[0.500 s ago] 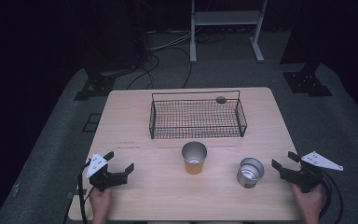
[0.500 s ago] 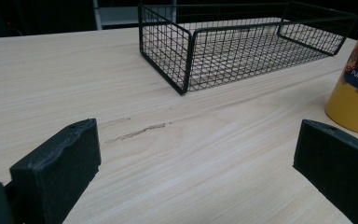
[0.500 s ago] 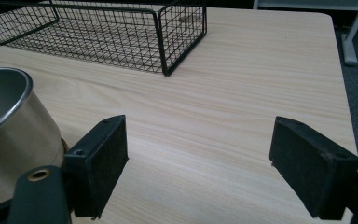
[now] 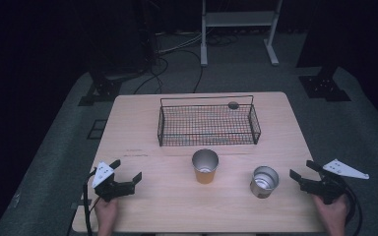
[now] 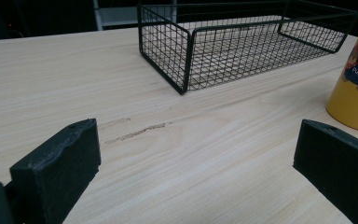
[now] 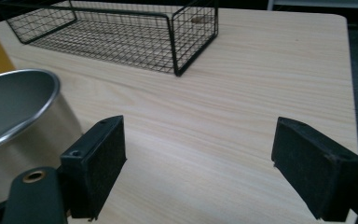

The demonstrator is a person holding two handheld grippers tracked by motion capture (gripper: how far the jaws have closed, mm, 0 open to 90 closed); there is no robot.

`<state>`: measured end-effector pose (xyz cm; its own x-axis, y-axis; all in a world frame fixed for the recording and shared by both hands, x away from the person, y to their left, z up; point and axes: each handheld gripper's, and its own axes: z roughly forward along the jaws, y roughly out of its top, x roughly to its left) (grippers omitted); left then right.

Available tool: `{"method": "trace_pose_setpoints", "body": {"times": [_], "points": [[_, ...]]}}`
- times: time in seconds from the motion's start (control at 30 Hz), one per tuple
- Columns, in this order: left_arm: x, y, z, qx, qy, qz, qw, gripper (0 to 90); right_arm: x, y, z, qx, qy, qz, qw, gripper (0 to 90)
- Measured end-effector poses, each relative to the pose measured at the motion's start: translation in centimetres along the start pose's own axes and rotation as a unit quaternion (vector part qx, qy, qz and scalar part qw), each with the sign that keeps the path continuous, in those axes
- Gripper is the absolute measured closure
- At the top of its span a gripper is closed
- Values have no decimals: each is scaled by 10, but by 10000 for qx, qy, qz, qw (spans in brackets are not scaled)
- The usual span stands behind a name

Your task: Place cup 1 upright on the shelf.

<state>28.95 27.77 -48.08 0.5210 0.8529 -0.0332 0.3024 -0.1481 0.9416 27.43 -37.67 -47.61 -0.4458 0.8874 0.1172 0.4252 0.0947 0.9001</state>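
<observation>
A yellow cup with a silver inside stands at the table's middle front, and it reads "PUPPY" in the left gripper view. To its right stands a steel cup, close at the left of the right gripper view. My left gripper rests near the front left, open, with bare wood between its jaws. At the front right my right gripper is open too, just right of the steel cup, with nothing between its jaws.
A black wire basket sits behind the cups on the wooden table. A small dark round object lies by the basket's back rim. Cables and stand legs lie on the dark floor beyond the table.
</observation>
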Motion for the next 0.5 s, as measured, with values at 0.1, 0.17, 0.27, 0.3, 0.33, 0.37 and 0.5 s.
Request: {"method": "trace_pose_setpoints", "body": {"times": [0.1, 0.17, 0.27, 0.3, 0.33, 0.37, 0.5], "points": [[-1, 0, 0, -7, 2, 13, 10000, 0, 4, 0, -4, 34, 114, -60, 9999, 157], [-1, 0, 0, -8, 3, 28, 10000, 0, 7, 0, -6, 76, 198, -113, 9997, 144], [-1, 0, 0, -5, 14, 36, 10000, 0, 12, -1, -10, 140, 329, -180, 9992, 135], [-1, 0, 0, -6, 19, 47, 10000, 0, 13, -1, -12, 146, 372, -201, 9990, 135], [-1, 0, 0, -6, 19, 47, 10000, 0, 15, -2, -13, 152, 426, -212, 9988, 134], [-2, 0, 0, -2, 21, 56, 10000, 0, 17, -2, -15, 178, 471, -240, 9984, 130], [-2, 0, 0, 2, 21, 55, 10000, 0, 25, -3, -19, 253, 641, -343, 9970, 128]]}}
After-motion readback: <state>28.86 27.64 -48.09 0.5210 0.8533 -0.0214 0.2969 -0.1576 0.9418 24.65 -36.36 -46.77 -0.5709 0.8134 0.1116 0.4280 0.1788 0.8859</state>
